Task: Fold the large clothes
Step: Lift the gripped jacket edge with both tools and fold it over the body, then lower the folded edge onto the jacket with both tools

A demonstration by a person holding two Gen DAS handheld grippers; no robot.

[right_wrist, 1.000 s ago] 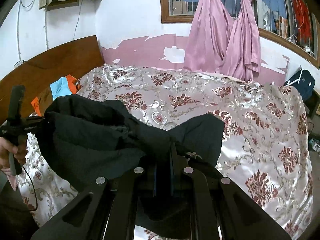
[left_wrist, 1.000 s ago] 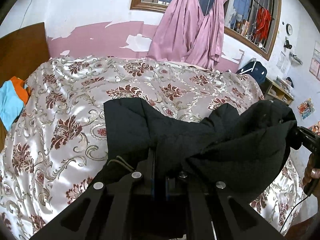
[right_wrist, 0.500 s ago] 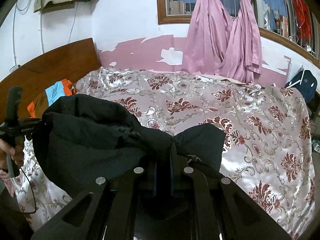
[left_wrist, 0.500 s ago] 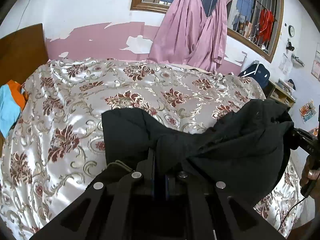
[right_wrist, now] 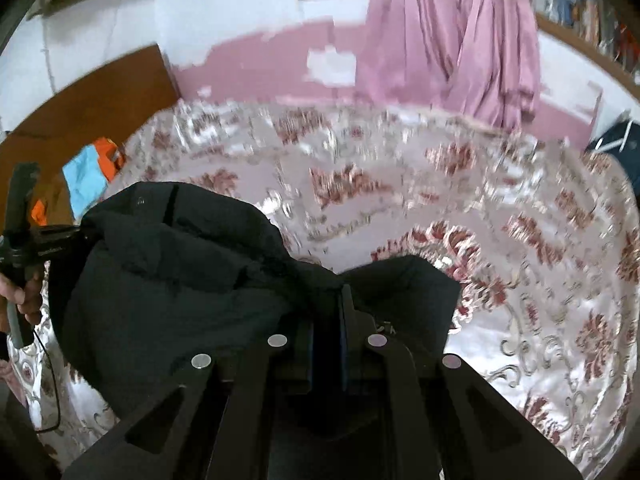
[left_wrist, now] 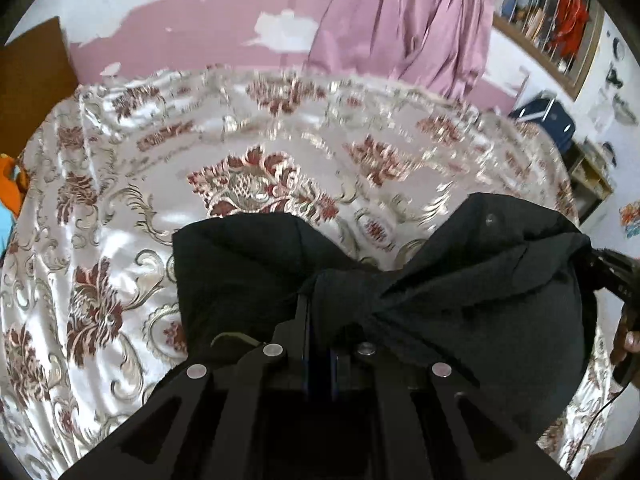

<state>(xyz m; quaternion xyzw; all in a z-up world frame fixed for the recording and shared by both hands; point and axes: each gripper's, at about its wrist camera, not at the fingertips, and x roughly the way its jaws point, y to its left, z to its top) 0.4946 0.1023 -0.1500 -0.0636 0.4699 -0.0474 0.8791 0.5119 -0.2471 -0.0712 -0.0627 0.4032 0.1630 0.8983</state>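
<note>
A large black garment (left_wrist: 460,280) hangs stretched between my two grippers above the floral bedspread (left_wrist: 120,208). My left gripper (left_wrist: 320,304) is shut on one bunched end of it. My right gripper (right_wrist: 340,300) is shut on the other end of the garment (right_wrist: 172,288). Each gripper shows at the edge of the other's view: the right one (left_wrist: 612,272) at the far right, the left one (right_wrist: 36,244) at the far left. The fingertips are buried in fabric.
A wooden headboard (right_wrist: 80,96) stands at the left. Blue and orange clothes (right_wrist: 88,176) lie by it. Pink curtains (right_wrist: 452,36) hang on the far wall. A dark bag (left_wrist: 548,116) and a shelf (left_wrist: 592,176) stand beyond the bed's right side.
Both grippers have moved forward and down toward the bed with the garment held between them. The bedspread now fills more of both views and is motion-blurred.
</note>
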